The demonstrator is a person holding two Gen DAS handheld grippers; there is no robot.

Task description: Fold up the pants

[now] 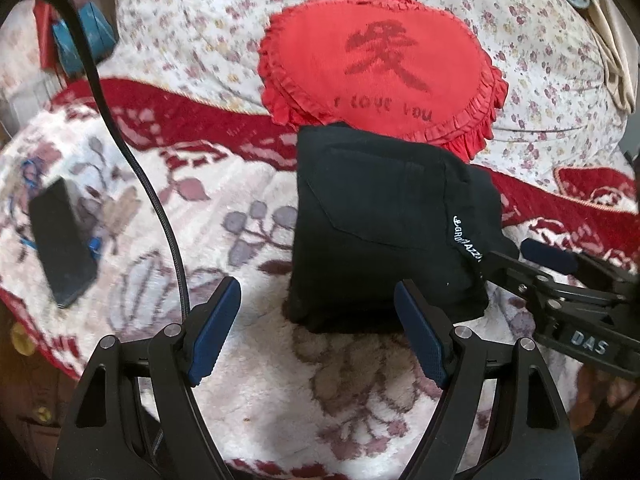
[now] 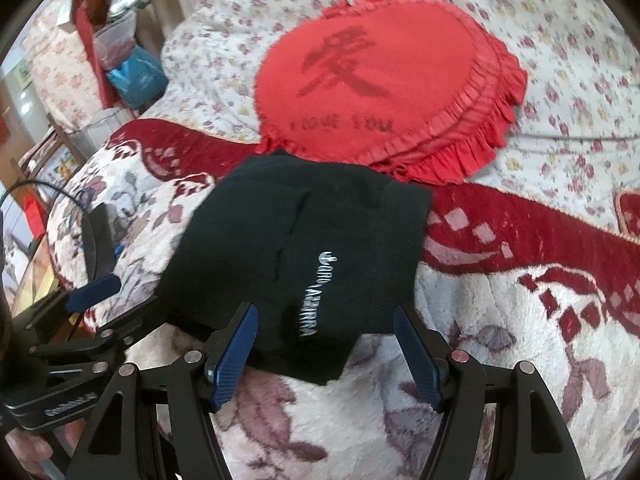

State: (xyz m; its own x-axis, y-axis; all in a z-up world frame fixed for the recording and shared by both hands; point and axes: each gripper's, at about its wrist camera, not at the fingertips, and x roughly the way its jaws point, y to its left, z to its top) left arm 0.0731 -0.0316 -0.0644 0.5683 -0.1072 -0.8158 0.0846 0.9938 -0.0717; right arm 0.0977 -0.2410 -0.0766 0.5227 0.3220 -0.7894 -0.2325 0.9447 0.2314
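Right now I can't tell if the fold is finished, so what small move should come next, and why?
Probably back both grippers away. The black pants already lie as a compact folded bundle on the floral blanket. The left gripper and right gripper are both open and hold nothing, so nothing seems left to fold.

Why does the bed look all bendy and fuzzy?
Both views use a fisheye lens, so edges curve and corners go dark. Left view: the phone looks smeared. Right view: the red cushion is a bit blurry, while the black pants look sharper.
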